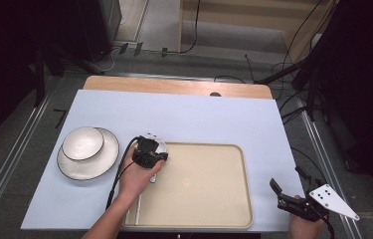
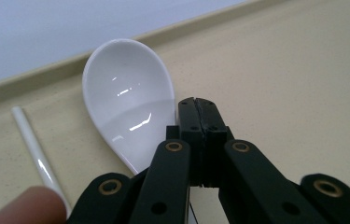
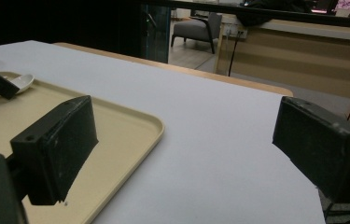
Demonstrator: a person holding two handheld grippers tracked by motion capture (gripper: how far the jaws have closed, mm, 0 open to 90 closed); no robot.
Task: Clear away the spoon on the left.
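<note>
On a pale sheet (image 1: 184, 119) over the wooden table (image 1: 174, 85), dark room around.

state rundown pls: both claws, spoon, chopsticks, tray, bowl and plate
Left claw: shut, jaws pressed together beside the spoon, nothing visibly between them.
Right claw: open, empty, by the tray's right edge.
Spoon: lying bowl-up in the tray, empty.
Chopstick: lying flat in the tray, beside the spoon.
Tray: flat on the table, mostly bare.
Bowl: upright, empty, sitting on the plate.
Plate: on the table, left of the tray.
</note>
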